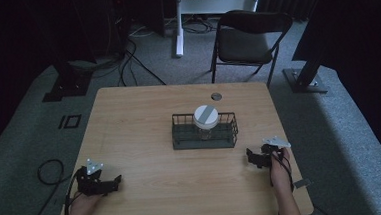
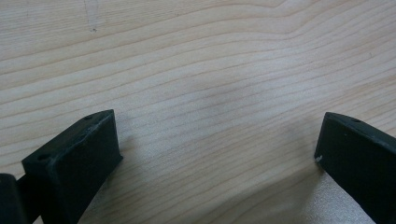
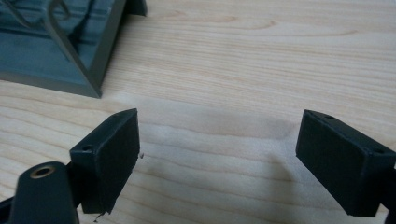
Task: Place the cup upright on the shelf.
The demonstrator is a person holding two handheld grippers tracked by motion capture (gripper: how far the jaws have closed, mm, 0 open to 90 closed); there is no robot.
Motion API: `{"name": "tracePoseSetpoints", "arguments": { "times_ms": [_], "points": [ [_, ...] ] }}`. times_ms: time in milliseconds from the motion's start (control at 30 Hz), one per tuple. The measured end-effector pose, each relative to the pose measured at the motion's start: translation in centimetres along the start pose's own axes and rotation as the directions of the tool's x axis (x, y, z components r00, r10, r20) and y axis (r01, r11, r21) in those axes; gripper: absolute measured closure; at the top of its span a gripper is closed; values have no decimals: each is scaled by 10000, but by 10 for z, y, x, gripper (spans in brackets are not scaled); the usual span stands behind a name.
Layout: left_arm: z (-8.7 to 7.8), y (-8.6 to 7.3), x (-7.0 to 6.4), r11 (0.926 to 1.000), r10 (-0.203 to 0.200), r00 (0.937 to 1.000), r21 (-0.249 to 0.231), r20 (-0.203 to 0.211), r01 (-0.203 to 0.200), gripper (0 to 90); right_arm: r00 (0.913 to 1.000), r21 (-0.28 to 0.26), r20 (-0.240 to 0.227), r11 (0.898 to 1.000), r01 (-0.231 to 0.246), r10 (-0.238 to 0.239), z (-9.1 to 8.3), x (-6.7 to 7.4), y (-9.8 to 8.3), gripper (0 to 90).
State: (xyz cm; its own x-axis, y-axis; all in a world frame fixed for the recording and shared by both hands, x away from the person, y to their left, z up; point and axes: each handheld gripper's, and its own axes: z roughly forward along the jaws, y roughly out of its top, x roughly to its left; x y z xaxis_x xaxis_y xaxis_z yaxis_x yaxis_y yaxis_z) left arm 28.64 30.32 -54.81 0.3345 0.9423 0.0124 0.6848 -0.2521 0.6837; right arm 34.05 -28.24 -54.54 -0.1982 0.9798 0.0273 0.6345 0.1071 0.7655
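Note:
A black wire basket [image 1: 205, 131] stands at the middle of the wooden table [image 1: 139, 120]. Inside it a jar with a white lid [image 1: 206, 115] stands upright. My left gripper [image 1: 117, 181] rests near the table's front left corner, open, with bare wood between its jaws [image 2: 217, 154]. My right gripper [image 1: 250, 156] sits at the front right, open and pointing left, a short way from the basket's right end. In the right gripper view its jaws stand wide apart [image 3: 217, 154] over bare wood, and the basket's corner [image 3: 93, 56] lies at the upper left.
A round cable hole [image 1: 216, 96] lies in the table's far edge behind the basket. A black folding chair [image 1: 247, 39] stands on the carpet beyond the table. Cables [image 1: 47, 171] trail on the floor at the left.

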Motion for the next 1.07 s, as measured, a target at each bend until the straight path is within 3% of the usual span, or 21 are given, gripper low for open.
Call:
{"name": "tracePoseSetpoints", "arguments": {
  "times_ms": [400, 1067],
  "points": [
    [0, 0, 0, 10000, 0, 10000, -1, -1, 0, 1, 9985, 611, 526, 9980, -152, 119, 4, -3, -4, 116],
    [0, 0, 0, 10000, 0, 10000, 1, -2, 0, 1, 9993, 632, 360, 9979, -144, 122, 4, -5, -4, 114]
  ]
}}
